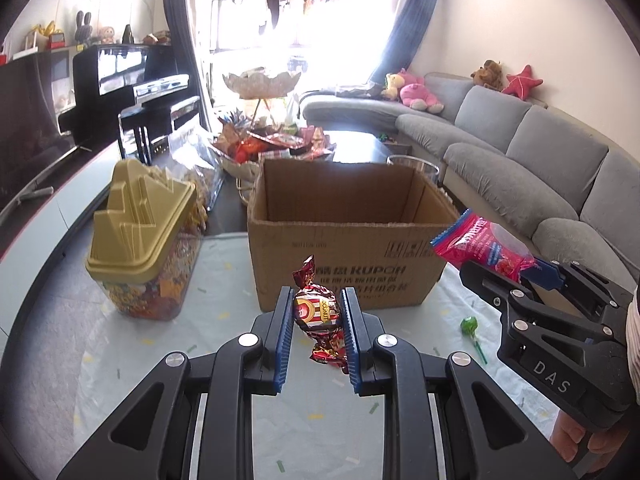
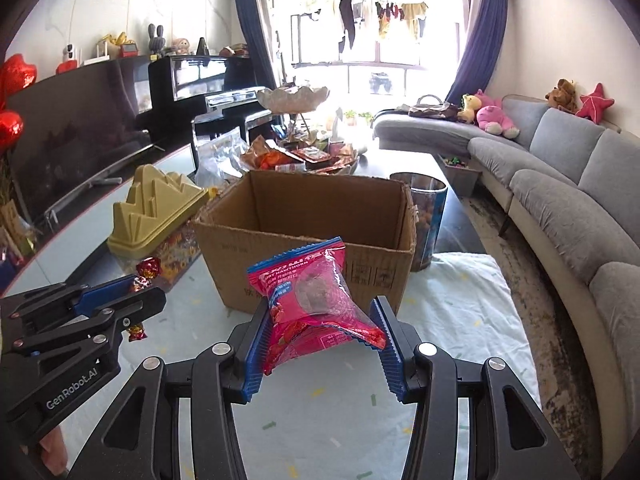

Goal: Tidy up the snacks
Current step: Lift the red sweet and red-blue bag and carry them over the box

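Observation:
My left gripper [image 1: 318,300] is shut on a red and gold wrapped candy [image 1: 318,312], held above the table just in front of the open cardboard box [image 1: 344,256]. My right gripper [image 2: 320,312] is shut on a pink snack packet [image 2: 316,292], also in front of the box [image 2: 308,248]. In the left wrist view the right gripper [image 1: 532,272] holds the pink packet [image 1: 480,244] at the box's right corner. In the right wrist view the left gripper [image 2: 136,284] shows at the left with the candy [image 2: 148,270].
A green lollipop [image 1: 468,326] lies on the pale tablecloth [image 1: 160,360] right of the box. A clear snack jar with a gold lid [image 1: 140,236] stands left of it. A tiered snack tray [image 1: 264,136] and a cylindrical container [image 2: 428,220] stand behind. A grey sofa [image 1: 540,168] runs along the right.

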Action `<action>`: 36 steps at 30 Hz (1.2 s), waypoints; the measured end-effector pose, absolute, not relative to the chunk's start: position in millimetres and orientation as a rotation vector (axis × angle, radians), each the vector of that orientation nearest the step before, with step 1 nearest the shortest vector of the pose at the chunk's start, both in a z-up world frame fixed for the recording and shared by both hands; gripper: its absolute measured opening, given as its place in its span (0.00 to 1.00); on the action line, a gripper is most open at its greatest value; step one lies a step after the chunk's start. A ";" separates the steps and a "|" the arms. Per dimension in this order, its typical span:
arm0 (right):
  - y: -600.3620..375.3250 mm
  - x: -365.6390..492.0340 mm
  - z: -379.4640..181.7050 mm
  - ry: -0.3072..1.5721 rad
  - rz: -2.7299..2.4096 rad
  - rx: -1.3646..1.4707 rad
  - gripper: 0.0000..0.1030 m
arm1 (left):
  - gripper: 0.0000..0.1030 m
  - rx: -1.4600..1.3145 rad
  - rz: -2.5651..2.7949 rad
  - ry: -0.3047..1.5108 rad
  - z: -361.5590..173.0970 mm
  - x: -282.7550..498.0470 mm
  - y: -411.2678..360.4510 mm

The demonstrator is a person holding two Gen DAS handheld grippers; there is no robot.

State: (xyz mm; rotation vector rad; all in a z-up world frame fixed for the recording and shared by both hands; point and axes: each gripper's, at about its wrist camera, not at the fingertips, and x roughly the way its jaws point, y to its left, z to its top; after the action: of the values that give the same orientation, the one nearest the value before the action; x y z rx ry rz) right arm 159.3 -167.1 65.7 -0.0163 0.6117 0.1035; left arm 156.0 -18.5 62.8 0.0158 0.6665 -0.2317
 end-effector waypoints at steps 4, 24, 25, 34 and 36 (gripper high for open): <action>-167.3 162.1 78.2 0.582 0.098 -0.007 0.48 | 0.23 0.030 -0.230 0.634 74.1 160.7 -18.8; -166.4 202.3 110.2 0.516 0.088 -0.013 0.48 | 0.23 0.069 -0.222 0.590 101.2 218.2 -26.8; -165.8 206.0 110.8 0.516 0.087 -0.015 0.48 | 0.23 0.070 -0.221 0.594 100.9 221.7 -27.3; -171.2 239.6 105.4 0.535 0.079 -0.030 0.48 | 0.23 0.085 -0.235 0.632 88.8 263.4 -36.3; -173.0 249.1 102.7 0.544 0.075 -0.030 0.48 | 0.23 0.093 -0.235 0.635 87.7 272.9 -40.1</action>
State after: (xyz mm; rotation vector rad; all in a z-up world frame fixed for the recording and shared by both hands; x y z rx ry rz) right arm 249.1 -173.0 102.7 -0.0301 0.5436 0.0750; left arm 272.9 -40.1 87.7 0.0929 0.6345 -0.2355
